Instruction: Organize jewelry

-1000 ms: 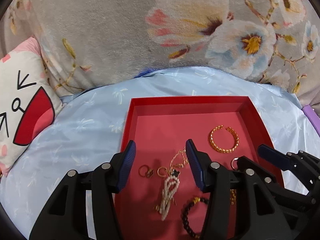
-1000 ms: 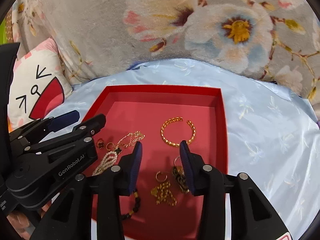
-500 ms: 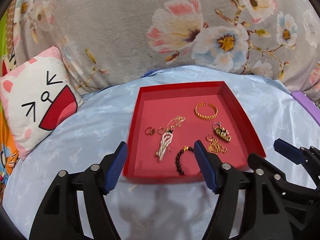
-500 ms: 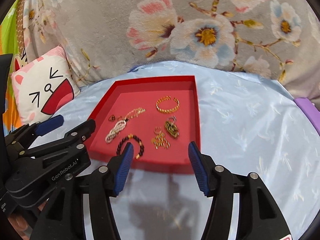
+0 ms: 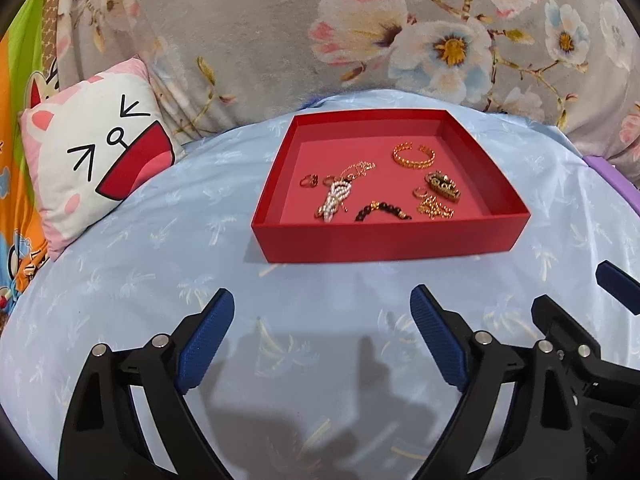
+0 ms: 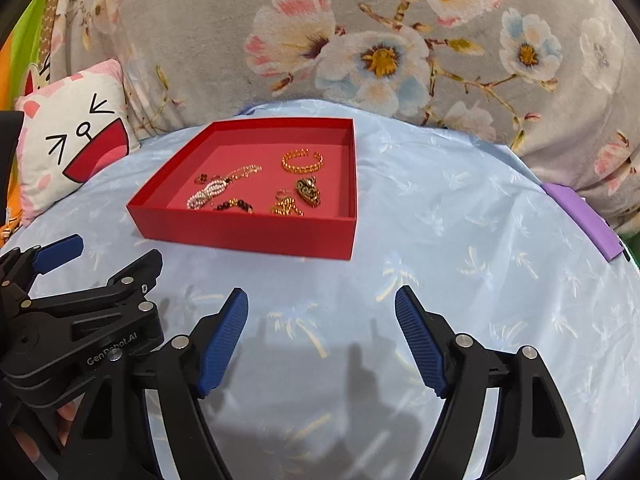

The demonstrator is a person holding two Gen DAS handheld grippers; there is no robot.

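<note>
Only writing I can read: "GenRobot.AI" in white on the black body of my left hand-held gripper (image 6: 60,256), seen from the right cam. No labels on the tray or jewelry. The cushion (image 5: 92,160) at far left has a drawn cartoon face, no text.

My left hand-held gripper (image 5: 322,336) and right hand-held gripper (image 6: 320,336) both sit low over the blue sheet (image 5: 160,264), on the near side of the tray, well apart from it. Both sets of jaws are opening, w/ nothing between the blue pads (image 5: 204,344), only bare sheet. Neither touches any jewelry.

All jewelry lies in the red tray (image 5: 384,240), which sits on the sheet in front of the floral blanket (image 5: 280,40). Its long axis runs left-right in the left cam.

Inside, left cam:
- gold cuff (image 5: 413,155), back right, flat, its gap facing the back wall.
- pearl piece (image 5: 335,199), left of centre, long axis running near-left to back-right, w/ a thin gold chain (image 5: 360,168) trailing off its far end toward the cuff.
- two small rings (image 5: 310,180) just left of it.
- dark bead bracelet (image 5: 382,211), near wall, lying roughly left-right.
- dark-and-gold brooch (image 5: 443,187), right side, angled.
- loose gold chain heap (image 5: 435,210) just in front of the brooch, w/ a small ring beside it.

A purple strip (image 6: 584,220) lies at the sheet's right edge.
</note>
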